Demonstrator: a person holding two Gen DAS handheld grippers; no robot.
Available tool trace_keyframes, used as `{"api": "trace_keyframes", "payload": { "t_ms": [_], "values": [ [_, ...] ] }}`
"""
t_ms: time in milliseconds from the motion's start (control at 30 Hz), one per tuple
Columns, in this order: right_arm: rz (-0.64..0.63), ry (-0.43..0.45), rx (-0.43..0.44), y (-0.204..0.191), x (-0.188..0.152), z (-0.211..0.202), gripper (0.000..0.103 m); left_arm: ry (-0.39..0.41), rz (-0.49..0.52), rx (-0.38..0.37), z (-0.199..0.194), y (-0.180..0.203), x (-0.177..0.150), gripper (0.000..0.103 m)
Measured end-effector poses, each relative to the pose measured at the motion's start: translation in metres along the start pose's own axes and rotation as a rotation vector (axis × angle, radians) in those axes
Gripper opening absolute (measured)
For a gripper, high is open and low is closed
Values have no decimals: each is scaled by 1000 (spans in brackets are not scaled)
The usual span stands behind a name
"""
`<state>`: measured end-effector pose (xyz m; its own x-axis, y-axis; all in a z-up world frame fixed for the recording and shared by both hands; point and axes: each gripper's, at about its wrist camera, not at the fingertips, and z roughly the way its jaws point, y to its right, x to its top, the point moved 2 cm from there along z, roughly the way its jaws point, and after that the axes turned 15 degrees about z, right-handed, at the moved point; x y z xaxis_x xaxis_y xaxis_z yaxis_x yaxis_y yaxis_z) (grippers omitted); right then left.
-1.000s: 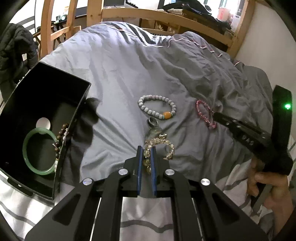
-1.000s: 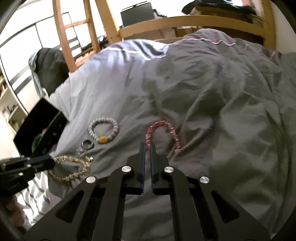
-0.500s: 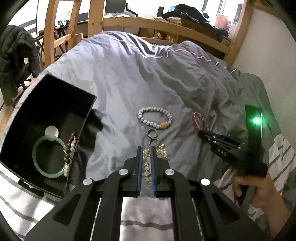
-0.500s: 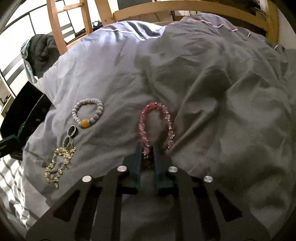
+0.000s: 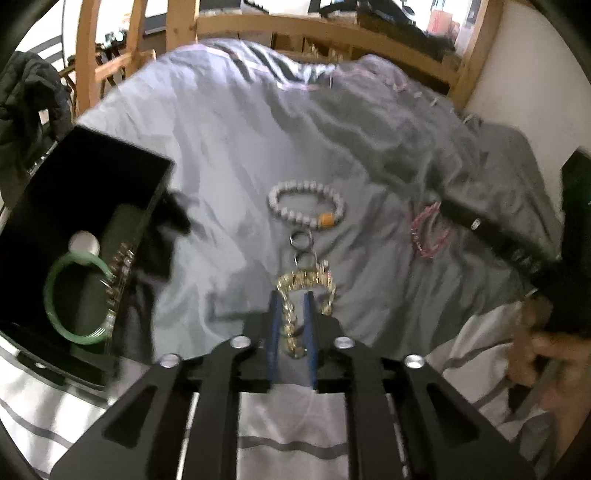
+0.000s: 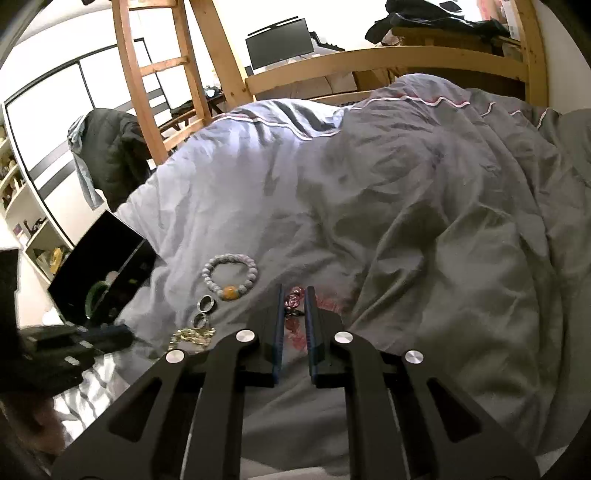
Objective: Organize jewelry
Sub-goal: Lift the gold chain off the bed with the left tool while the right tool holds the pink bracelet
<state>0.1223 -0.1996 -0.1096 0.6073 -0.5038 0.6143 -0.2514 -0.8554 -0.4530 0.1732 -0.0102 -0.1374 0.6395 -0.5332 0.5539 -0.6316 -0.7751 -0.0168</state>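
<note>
My left gripper is shut on a gold chain bracelet whose loop hangs out ahead of the fingertips over the grey duvet. My right gripper is slightly parted around a pink bead bracelet; that bracelet also shows in the left wrist view. A white bead bracelet with an orange bead and two metal rings lie on the duvet ahead. A black box at left holds a green bangle and a brown bead string.
The grey duvet is wrinkled and rises at the back right. A wooden bed frame and a ladder stand behind. A dark jacket hangs at left. A striped sheet lies near me.
The left gripper has pulled the gold bracelet up, opening it into a loop. The right gripper dropped low onto the pink bracelet, which now sits between its fingers.
</note>
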Motion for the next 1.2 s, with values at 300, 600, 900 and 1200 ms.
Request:
{"api": "trace_keyframes", "payload": {
  "t_ms": [300,600,900,1200],
  "values": [
    [23,-14,4,2,-4,3,11,-44,30,4,24,10,-2,46],
    [44,-22,0,6,-6,5,11,-76,74,-5,52,23,0,46],
    [50,-22,-1,7,-7,6,11,-44,38,-26,40,16,1,14],
    [56,-15,3,9,-6,5,11,0,37,-47,21,17,4,6]
  ]
}}
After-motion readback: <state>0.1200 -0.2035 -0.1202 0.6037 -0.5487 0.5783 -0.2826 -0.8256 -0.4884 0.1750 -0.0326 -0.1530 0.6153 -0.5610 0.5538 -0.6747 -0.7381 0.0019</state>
